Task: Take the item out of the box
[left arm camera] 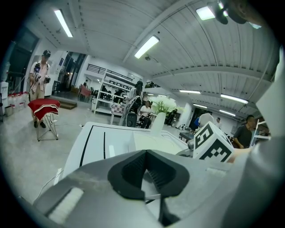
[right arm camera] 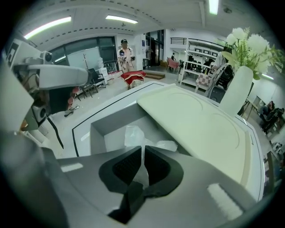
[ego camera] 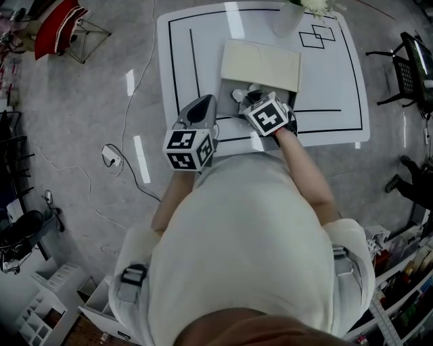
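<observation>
A grey open box (ego camera: 226,101) sits on the white table (ego camera: 325,81), its cream lid (ego camera: 260,64) folded back behind it. Inside lies a clear plastic-wrapped item (right arm camera: 133,136). My right gripper (right arm camera: 143,162) reaches into the box, and its jaws are pressed together on a fold of that plastic. In the head view the right gripper (ego camera: 250,98) hangs over the box's near side, with the wrapped item (ego camera: 242,94) just in front of it. My left gripper (ego camera: 205,103) hovers at the box's left, near the table's front edge. In its own view the left gripper (left arm camera: 146,171) is shut with nothing in it.
A white vase with flowers (ego camera: 287,17) stands at the table's far edge, behind the lid. On the floor are a red folding chair (ego camera: 61,27) at far left, cables and a plug (ego camera: 111,157), and a black chair (ego camera: 413,67) at right. People stand far off.
</observation>
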Demonstrator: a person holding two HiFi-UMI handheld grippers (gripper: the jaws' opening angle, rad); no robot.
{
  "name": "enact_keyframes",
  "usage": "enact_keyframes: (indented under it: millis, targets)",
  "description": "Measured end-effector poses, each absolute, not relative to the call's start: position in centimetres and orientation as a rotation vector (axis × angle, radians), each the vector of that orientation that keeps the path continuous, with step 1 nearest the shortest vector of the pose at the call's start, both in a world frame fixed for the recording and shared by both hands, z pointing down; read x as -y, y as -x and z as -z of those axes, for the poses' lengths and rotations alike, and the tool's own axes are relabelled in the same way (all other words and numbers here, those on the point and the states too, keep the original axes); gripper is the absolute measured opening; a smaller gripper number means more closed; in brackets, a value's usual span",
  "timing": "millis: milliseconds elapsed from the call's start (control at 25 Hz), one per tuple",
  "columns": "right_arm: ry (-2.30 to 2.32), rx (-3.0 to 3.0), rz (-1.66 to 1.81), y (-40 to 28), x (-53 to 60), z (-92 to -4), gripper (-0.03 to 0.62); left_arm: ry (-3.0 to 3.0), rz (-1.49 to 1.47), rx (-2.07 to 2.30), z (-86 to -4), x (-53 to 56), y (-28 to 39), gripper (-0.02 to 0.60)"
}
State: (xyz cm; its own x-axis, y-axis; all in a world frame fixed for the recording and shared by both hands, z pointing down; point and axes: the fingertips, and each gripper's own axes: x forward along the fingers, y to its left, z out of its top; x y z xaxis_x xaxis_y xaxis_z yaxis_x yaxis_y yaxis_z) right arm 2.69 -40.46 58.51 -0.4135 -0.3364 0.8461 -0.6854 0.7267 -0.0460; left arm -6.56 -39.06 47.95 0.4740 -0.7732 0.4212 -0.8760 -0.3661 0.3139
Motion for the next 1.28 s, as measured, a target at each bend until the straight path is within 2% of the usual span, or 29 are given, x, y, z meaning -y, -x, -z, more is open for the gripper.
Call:
enact_keyframes:
  millis: [1280]
  targets:
    - [-1.13, 2.128, -0.392, -2.9, 34.6, -51.5, 0.01, -2.299, -0.272, 1.301, -46.8, 30.3, 8.3, -0.002]
